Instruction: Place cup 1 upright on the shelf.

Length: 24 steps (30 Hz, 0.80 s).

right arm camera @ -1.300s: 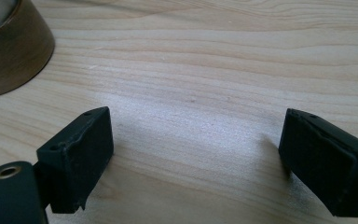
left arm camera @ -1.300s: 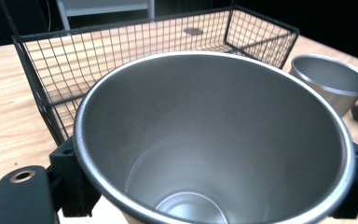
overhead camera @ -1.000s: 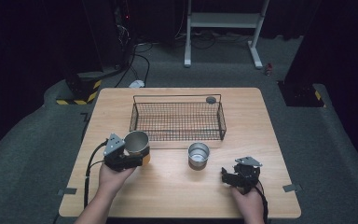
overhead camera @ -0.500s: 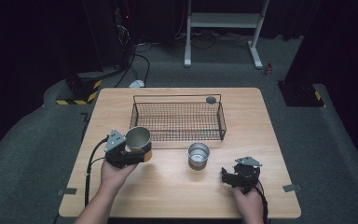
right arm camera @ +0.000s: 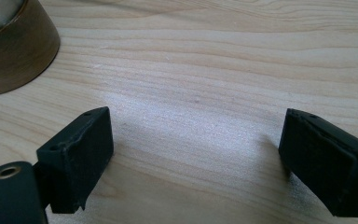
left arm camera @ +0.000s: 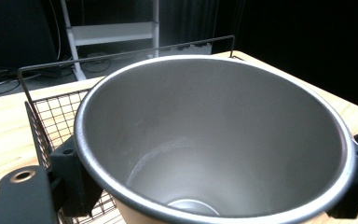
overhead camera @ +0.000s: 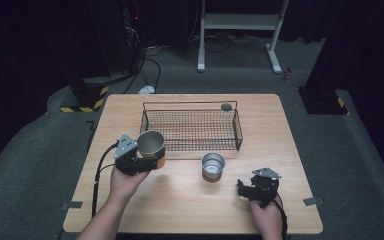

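My left gripper [overhead camera: 151, 159] is shut on a steel cup [overhead camera: 150, 143] with a tan lower band, held upright above the table just left of the wire basket's [overhead camera: 190, 148] near left corner. In the left gripper view the cup's [left arm camera: 214, 140] empty inside faces the camera, with a pad [left arm camera: 72, 179] pressed on each side. A second steel cup [overhead camera: 213, 166] stands on the table in front of the basket. My right gripper [overhead camera: 243, 189] rests low on the wood to that cup's right, open, with bare table between its pads [right arm camera: 81, 154]. The second cup's base [right arm camera: 14, 51] shows at upper left.
The black wire basket is empty apart from a small dark round object [overhead camera: 226, 106] at its far right corner. The wooden table [overhead camera: 180, 210] ends close behind both hands. A white frame [overhead camera: 240, 22] and cables lie on the floor beyond.
My left gripper has carried the cup slightly up and toward the basket. The right gripper and the second cup have not moved.
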Each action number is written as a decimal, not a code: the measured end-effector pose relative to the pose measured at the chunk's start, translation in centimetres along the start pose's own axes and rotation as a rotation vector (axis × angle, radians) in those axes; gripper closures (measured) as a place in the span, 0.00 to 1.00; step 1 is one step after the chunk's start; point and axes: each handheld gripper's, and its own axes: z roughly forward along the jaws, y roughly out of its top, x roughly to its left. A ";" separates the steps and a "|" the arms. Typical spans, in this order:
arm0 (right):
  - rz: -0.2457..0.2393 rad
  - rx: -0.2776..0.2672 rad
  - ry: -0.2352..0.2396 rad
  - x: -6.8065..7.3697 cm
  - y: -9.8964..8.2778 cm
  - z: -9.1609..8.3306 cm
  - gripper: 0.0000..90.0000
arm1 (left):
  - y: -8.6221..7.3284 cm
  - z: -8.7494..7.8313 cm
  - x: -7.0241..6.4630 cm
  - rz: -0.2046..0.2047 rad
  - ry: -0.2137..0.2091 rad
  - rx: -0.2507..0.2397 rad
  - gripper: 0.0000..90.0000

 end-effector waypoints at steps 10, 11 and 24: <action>0.000 0.000 0.000 0.0 0.0 0.0 0.11 | 1.1 0.6 -0.3 0.023 0.017 -0.028 0.15; 0.000 0.000 0.000 0.0 0.0 0.0 0.11 | 1.2 0.7 -0.3 0.023 0.017 -0.026 0.15; 0.000 0.000 0.000 0.0 0.0 0.0 0.11 | 2.9 1.9 0.2 0.004 0.024 -0.018 0.15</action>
